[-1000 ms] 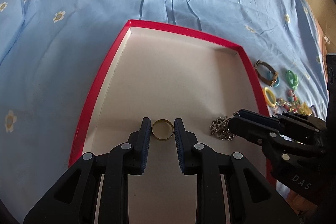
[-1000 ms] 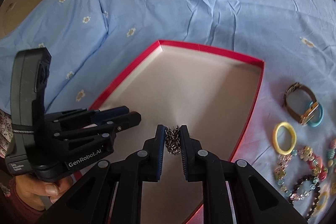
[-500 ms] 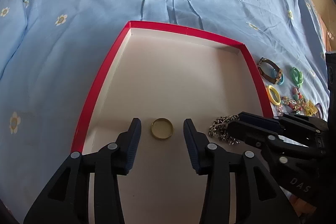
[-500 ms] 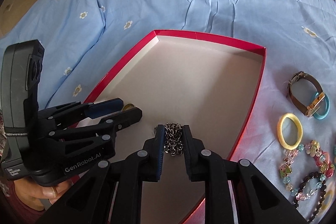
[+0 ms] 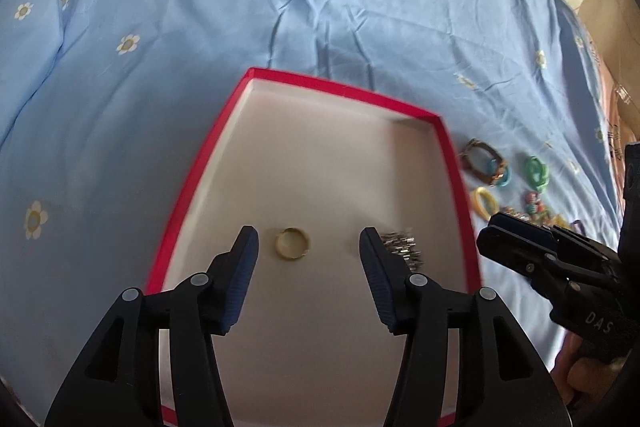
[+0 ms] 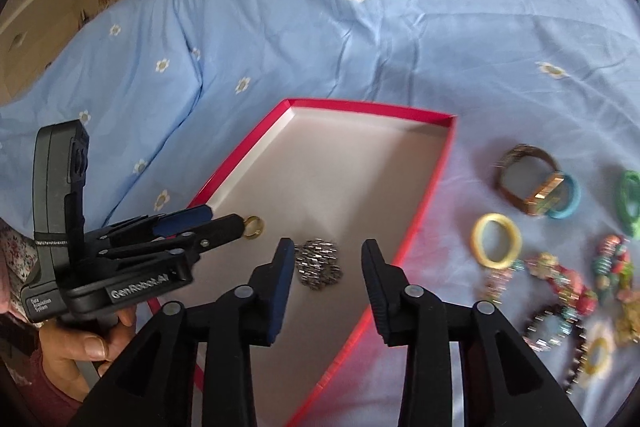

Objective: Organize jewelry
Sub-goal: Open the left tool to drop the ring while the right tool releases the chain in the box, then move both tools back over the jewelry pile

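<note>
- Left gripper (image 5: 308, 251): jaws wide, just been opening, nothing pinched. Gold ring (image 5: 292, 243) lies flat on the tray floor in the gap, nearer the left pad, clear of both.
- Right gripper (image 6: 325, 253): jaws partly apart, just been opening. Silver chain (image 6: 318, 264) sits heaped on the tray floor between them, closer to the left pad, not clamped.
- Ring and chain lie side by side in the near part of the red-rimmed tray (image 6: 424, 215), apart from each other; far part of the tray floor is bare.
- Tray lies on a light blue bedsheet (image 6: 360, 47) with a daisy print.
- On the sheet beyond the tray's right rim: brown watch (image 6: 528, 183) touching a blue ring band (image 6: 568, 201), yellow band (image 6: 496, 241), green band (image 6: 628, 201), cluster of beaded bracelets (image 6: 560, 279) nearer the bed's near edge.
- A person's hand (image 6: 84, 343) grips the left gripper's handle, seen in the right wrist view.
</note>
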The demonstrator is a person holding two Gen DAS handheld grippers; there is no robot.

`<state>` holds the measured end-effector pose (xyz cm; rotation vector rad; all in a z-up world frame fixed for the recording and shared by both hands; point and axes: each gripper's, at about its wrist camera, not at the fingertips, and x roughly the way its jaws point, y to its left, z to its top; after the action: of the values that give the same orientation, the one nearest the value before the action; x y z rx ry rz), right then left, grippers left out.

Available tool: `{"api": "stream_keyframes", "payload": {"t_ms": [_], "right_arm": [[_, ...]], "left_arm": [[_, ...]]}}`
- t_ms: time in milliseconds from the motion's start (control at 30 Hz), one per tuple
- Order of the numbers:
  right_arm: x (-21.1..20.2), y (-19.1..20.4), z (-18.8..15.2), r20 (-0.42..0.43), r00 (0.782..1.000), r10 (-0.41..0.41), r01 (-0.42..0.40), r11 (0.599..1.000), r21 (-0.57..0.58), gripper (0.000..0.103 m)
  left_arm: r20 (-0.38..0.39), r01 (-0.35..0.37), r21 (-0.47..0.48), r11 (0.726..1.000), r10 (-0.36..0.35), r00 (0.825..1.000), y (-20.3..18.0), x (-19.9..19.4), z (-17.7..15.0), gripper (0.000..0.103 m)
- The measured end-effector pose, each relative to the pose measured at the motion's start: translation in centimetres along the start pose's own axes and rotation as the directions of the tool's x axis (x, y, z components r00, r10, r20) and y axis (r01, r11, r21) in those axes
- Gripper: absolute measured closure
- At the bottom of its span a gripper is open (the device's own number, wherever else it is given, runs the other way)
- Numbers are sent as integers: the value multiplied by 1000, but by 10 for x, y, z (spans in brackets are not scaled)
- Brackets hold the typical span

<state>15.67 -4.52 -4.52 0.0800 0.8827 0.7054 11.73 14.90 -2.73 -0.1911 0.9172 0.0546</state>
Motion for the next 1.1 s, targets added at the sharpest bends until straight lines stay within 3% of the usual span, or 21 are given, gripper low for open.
{"api": "stream_keyframes", "payload": {"t_ms": [500, 1100], "right_arm": [[-65, -72, -8, 68, 990, -123, 114, 986, 124, 64], [-90, -115, -14, 87, 978, -189, 171, 968, 183, 64]], "left_arm": [[0, 90, 93, 992, -91, 996, -70, -1, 12, 51], [-22, 164, 163, 973, -163, 986, -124, 9, 21, 51]]}}
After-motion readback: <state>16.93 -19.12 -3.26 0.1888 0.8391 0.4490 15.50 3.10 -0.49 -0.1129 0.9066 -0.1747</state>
